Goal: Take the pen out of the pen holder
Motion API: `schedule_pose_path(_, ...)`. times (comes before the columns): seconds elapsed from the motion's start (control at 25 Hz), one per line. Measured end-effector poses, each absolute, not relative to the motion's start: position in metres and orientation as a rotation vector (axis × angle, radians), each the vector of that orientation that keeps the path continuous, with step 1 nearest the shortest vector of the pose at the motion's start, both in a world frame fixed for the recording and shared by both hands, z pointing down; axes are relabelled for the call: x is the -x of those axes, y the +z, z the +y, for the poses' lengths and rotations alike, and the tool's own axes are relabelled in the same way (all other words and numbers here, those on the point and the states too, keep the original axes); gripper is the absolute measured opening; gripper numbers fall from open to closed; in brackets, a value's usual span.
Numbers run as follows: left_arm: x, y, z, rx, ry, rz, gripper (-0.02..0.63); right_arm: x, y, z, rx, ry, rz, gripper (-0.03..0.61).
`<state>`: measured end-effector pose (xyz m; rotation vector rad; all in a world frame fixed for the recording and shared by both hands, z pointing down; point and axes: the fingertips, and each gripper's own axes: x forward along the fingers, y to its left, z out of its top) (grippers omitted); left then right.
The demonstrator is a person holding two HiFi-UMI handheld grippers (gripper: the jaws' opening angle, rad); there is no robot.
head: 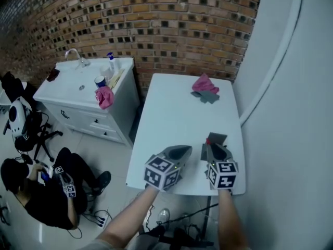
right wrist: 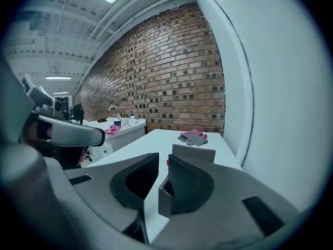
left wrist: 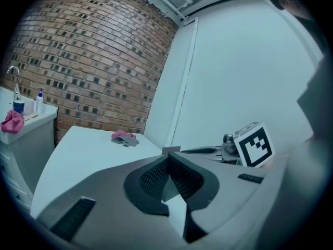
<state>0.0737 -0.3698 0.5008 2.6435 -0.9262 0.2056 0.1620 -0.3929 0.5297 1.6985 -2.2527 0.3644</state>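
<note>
Grey pen holder (head: 217,138) upright on table (head: 171,113), red pen (head: 208,141) at rim.

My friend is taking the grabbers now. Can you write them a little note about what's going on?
Left gripper: fingers shut, empty, over the white table.
Right gripper: fingers nearly together right at the grey pen holder; a red bit, maybe the pen, shows at their tips. Can't tell if it's gripped.
Done: right gripper is at the holder.
Left: get a sure hold on the pen, lift it out.
</note>
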Motion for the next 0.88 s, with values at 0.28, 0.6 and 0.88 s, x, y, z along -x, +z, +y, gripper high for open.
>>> schedule_pose_path(0.28,-0.068,0.517,-0.381,-2.616,0.223,-0.919,0.008,-0.165,0.559,-0.422,-1.735,0.35,-2.116,0.084)
schedule_pose_path(0.6,-0.065,0.525,-0.383,-2.608,0.226,-0.883,0.008,-0.163,0.574,-0.432,-1.791,0.324,-1.983,0.095)
schedule_pose_path(0.88,-0.064,0.528,-0.384,-2.608,0.214,-0.863,0.008,-0.166,0.579,-0.436,-1.786,0.288,-1.927,0.089)
